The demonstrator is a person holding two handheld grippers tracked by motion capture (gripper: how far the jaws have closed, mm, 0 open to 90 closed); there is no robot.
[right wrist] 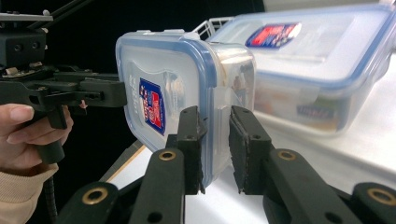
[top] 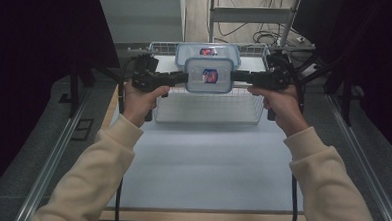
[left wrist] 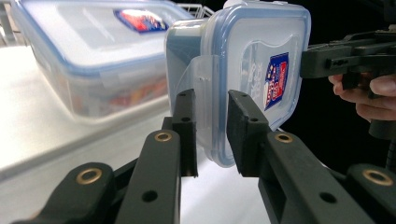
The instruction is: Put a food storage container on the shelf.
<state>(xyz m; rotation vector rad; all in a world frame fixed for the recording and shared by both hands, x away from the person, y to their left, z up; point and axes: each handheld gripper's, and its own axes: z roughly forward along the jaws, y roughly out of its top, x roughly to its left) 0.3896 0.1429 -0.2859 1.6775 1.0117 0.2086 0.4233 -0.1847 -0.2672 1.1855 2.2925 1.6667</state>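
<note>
While you hold the small container (top: 209,75) up between both grippers, it hangs clear of the table, over the near part of the wire basket (top: 209,108); your left gripper (top: 181,78) clamps its left end, jaws closed on the side latch flap; in the left gripper view that gripper (left wrist: 211,133) has the clear flap and lid edge pinched between both pads; your right gripper (top: 239,76) clamps the opposite end the same way; in the right gripper view that gripper (right wrist: 215,149) has the box's rim and flap squeezed between its pads; container sits roughly level in the high view, blue-rimmed lid up, red and blue label (top: 209,75) facing the camera; the large container (top: 207,53) sits farther back in the basket, lid on, same blue rim, its own label on top; small box is just in front of and above it, whether the two touch I cannot tell; in the left gripper view the large container (left wrist: 88,60) lies left of the held one (left wrist: 243,70); white mat (top: 207,161) covers the near table; your hands grip the handles at left and right of the basket.
</note>
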